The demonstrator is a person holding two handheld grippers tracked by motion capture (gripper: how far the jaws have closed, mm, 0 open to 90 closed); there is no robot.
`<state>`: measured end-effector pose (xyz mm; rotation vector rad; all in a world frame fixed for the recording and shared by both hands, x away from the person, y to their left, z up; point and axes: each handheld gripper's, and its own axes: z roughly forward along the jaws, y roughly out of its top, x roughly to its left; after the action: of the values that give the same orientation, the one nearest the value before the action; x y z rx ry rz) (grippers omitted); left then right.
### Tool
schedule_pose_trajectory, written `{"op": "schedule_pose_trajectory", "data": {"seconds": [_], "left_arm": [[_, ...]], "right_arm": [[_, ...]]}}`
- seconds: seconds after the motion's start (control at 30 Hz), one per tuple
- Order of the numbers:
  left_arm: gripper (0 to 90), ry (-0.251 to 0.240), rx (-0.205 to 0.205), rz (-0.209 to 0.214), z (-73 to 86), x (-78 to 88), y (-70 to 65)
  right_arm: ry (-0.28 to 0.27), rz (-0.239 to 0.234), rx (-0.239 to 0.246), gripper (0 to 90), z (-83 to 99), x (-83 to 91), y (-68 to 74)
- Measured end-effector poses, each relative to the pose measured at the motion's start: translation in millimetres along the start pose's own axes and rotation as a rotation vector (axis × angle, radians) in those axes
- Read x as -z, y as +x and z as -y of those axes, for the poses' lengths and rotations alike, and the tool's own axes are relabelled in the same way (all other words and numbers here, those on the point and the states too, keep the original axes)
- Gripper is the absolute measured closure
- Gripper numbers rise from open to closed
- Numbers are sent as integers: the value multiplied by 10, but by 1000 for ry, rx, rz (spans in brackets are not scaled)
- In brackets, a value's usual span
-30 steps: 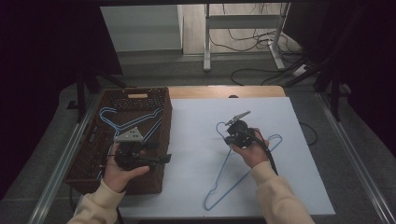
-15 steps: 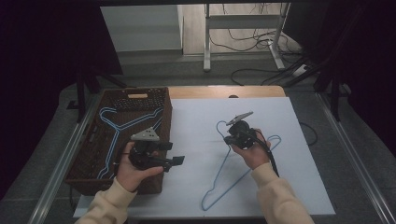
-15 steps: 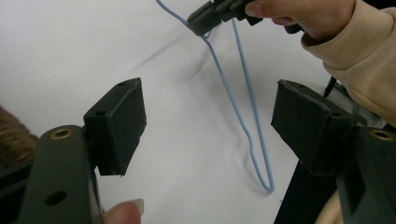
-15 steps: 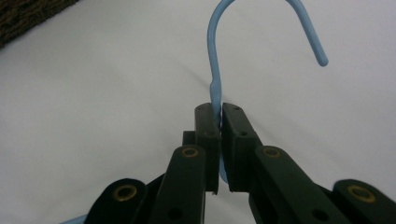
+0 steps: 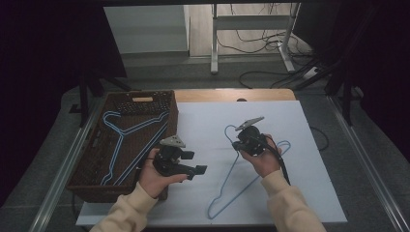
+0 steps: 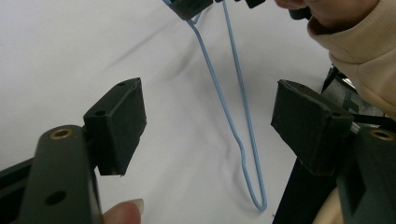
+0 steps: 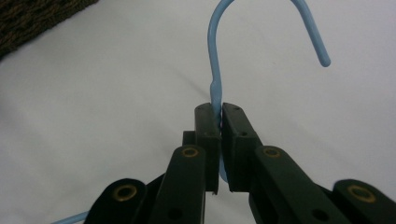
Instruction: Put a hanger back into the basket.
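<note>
High view: left tool, wide, has left basket; right tool grips hanger.

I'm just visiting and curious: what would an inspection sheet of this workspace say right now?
Surface: white sheet over a wooden table.
Job's things: blue hanger flat on the sheet; two more blue hangers in the brown basket.
Clutter: nothing seen.
Grippers: right tongs clamped on the hanger's neck below its hook; left tongs open, empty, aimed at the hanger's shoulder end.
Cables: a black one trails from the right tongs; more lie on the floor behind.
Surroundings: dark curtains, metal table legs beyond.
</note>
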<state>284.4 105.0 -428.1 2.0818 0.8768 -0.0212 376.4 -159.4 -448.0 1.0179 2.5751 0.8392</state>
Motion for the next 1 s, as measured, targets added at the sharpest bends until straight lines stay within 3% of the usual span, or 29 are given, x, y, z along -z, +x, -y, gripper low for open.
{"op": "schedule_pose_trajectory", "data": {"seconds": [0.53, 0.57, 0.63, 0.7, 0.73, 0.77, 0.83, 0.93, 1.0], "left_arm": [[278, 104, -7, 8, -58, -616, -128], [282, 107, -6, 9, -57, -648, -134], [290, 112, -6, 10, -56, -708, -135], [299, 120, -12, -4, -57, -773, -141], [306, 140, -9, -36, -55, -816, -137], [307, 154, 21, -62, -44, -855, -124], [318, 156, 39, -17, -9, -876, -102], [312, 167, 23, -8, 19, -887, -113], [310, 170, 21, -4, 25, -898, -114]], "right_arm": [[-24, 1, -13, 858, 16, 81, -14], [-25, 1, -16, 900, 15, 85, -14], [-43, -2, -32, 900, 15, 107, -22], [-51, 0, -34, 900, 12, 131, -33], [-46, 1, -33, 900, 12, 130, -33], [-33, 1, -32, 900, 17, 116, -32], [-21, 1, -28, 900, 34, 74, -34], [13, -18, -21, 897, 38, 10, -32], [29, -32, -33, 831, 33, -53, -51]]}}
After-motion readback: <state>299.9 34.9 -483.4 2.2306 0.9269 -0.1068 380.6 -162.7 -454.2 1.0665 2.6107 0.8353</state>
